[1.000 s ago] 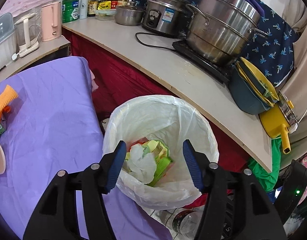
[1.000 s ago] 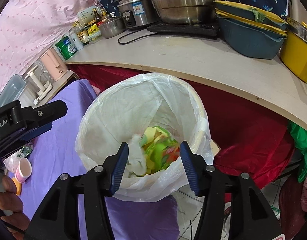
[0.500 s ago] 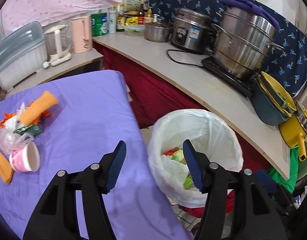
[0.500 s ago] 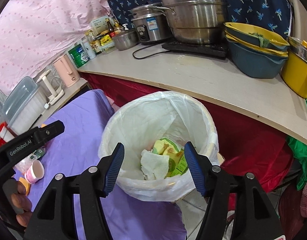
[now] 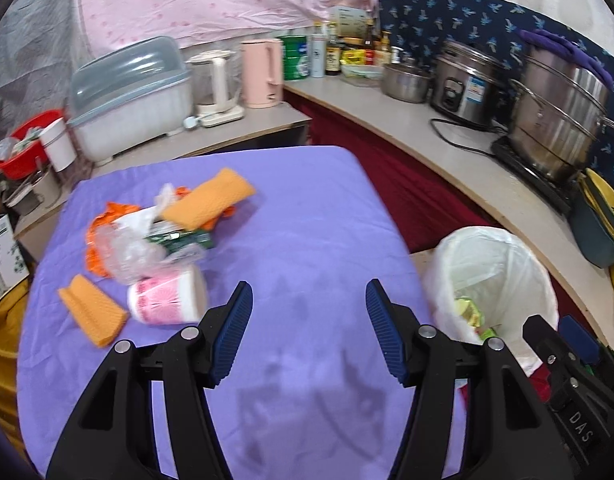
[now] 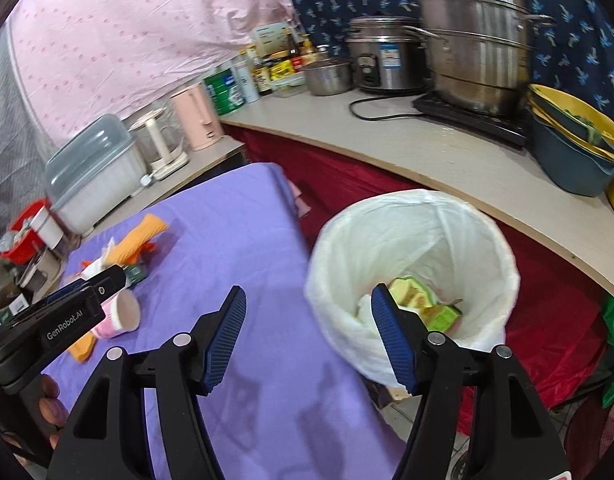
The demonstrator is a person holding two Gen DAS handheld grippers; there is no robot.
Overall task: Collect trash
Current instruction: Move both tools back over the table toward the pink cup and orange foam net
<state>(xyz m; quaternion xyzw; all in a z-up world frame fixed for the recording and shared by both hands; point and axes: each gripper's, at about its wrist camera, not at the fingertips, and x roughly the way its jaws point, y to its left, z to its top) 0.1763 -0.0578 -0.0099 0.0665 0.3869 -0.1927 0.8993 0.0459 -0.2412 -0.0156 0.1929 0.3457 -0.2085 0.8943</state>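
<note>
Right wrist alone shows us "GenRobot.AI" on our empty, parted left gripper (image 6: 107, 280); our right gripper (image 6: 307, 332) is opening, empty.

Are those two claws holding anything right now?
No. The left gripper is open and empty over the table; the right gripper is opening, also empty.

A small home kitchen, crowded with cookware.

A curved pale countertop (image 5: 391, 120) carries a tall stainless steel steamer pot (image 5: 555, 120) on a black induction hob (image 6: 471, 118), a steel rice cooker (image 5: 465, 88), a pink electric kettle (image 5: 263, 73) and bottles of sauce (image 6: 275, 66). A lidded plastic dish rack (image 5: 129, 96) stands nearby, and a white-lined rubbish bin (image 6: 411, 240) sits beside a table covered in purple cloth (image 5: 307, 220).
</note>
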